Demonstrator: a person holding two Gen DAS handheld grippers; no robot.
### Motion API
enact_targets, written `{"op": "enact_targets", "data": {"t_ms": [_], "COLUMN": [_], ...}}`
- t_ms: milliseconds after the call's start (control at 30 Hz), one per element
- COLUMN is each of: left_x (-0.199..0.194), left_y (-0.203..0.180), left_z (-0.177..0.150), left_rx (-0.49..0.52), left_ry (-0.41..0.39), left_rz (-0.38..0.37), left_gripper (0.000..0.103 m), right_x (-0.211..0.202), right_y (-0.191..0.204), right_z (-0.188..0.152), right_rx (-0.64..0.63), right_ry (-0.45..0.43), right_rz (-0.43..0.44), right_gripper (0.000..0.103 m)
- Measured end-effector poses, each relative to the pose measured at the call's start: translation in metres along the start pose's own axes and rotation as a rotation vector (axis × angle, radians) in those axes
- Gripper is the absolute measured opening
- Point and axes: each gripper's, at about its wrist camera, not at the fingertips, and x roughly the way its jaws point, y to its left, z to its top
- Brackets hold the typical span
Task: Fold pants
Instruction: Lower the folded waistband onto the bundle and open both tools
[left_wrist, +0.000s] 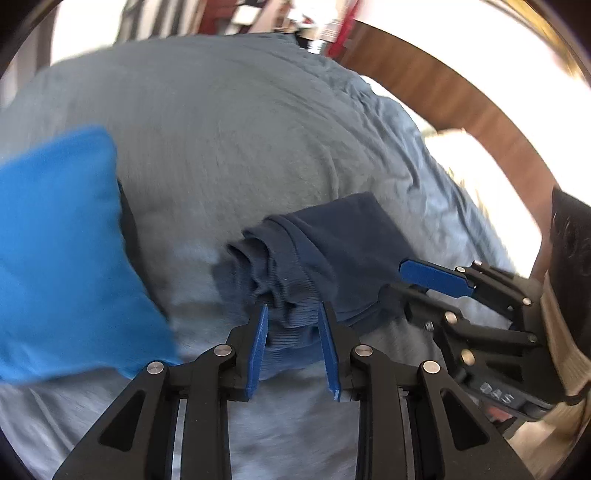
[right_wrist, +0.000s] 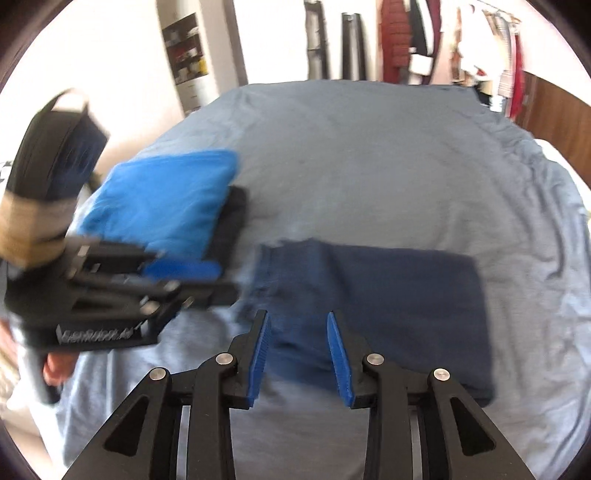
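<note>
Dark navy pants (right_wrist: 373, 306) lie folded into a rectangle on the grey-blue bed sheet (right_wrist: 351, 155). Their ribbed waistband end (left_wrist: 291, 280) points at my left gripper. My left gripper (left_wrist: 293, 317) is open, its blue pads either side of the waistband edge, just short of it. It shows in the right wrist view (right_wrist: 207, 275) at the pants' left end. My right gripper (right_wrist: 299, 325) is open over the pants' near edge. It shows in the left wrist view (left_wrist: 406, 277), at the pants' right side. Both views are motion-blurred.
A bright blue folded garment (right_wrist: 166, 199) lies on a dark one (right_wrist: 232, 218) at the left of the bed. It fills the left of the left wrist view (left_wrist: 62, 251). Wooden floor (left_wrist: 436, 96) and hanging clothes (right_wrist: 461, 44) lie beyond the bed.
</note>
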Motion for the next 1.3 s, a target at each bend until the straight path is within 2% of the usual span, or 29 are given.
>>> {"op": "enact_targets", "data": {"t_ms": [200,467,633,700,733,867,1000,1167,1300], "left_x": [0.017,0.035,0.044,0.046,0.045,0.028,0.005,0.02,0.035], "left_y": [0.007,0.012,0.014,0.015,0.015,0.011,0.012,0.024,0.024], "left_z": [-0.004,0.0,0.0,0.0,0.0,-0.001,-0.005,-0.015,-0.022], "left_rx": [-0.156,-0.195,-0.226,-0.227,-0.23,-0.251,-0.273,-0.31,-0.292], "left_ry": [-0.035,-0.005,0.009,0.01,0.01,-0.031,-0.084,-0.018,0.016], "left_rz": [-0.007,0.02,0.004,-0.003,-0.006,-0.019,0.031,0.053,0.126], "left_gripper": [0.028,0.028,0.03,0.024,0.012,0.01,0.01,0.01,0.012], "right_x": [0.013,0.021,0.028,0.03,0.03,0.031,0.027,0.021,0.024], "right_y": [-0.031,-0.04,-0.04,-0.041,-0.042,-0.043,-0.046,-0.051,-0.061], "right_z": [-0.002,-0.006,-0.012,-0.013,-0.013,-0.012,-0.009,-0.005,-0.006], "right_rx": [0.042,0.081,0.089,0.097,0.101,0.103,0.11,0.125,0.155], "right_ry": [0.02,0.042,0.062,0.068,0.071,0.072,0.065,0.045,0.06], "right_rz": [-0.084,-0.088,-0.082,-0.08,-0.077,-0.076,-0.067,-0.074,-0.094], "right_gripper": [0.033,0.033,0.033,0.033,0.033,0.033,0.033,0.033,0.033]}}
